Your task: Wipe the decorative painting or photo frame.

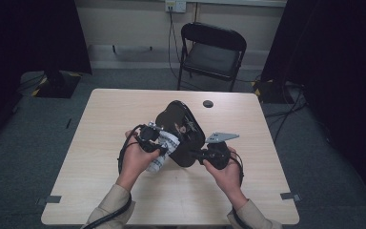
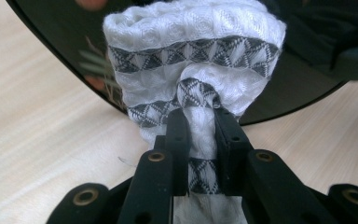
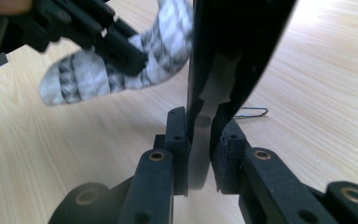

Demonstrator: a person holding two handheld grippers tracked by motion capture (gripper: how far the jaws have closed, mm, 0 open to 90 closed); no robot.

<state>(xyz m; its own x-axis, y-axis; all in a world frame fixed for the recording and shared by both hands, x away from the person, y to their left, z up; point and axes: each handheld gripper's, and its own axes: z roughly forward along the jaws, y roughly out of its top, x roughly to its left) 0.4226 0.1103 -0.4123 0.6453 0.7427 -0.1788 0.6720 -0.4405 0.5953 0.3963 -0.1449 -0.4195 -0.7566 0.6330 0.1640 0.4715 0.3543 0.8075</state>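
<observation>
Woven patterned cloth (image 2: 191, 65) (bunched) against glossy black oval tray (image 1: 181, 131); wooden table (image 1: 124, 114).

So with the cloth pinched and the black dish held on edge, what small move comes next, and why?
Probably slide the cloth across the dish face. The left gripper is shut on the bunched cloth, which already lies against the glossy surface, and the right gripper clamps the dish rim, holding it tilted for wiping.

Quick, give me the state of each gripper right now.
Left gripper: shut on the patterned white cloth, pressed against the black dish.
Right gripper: shut on the rim of the black dish.
</observation>
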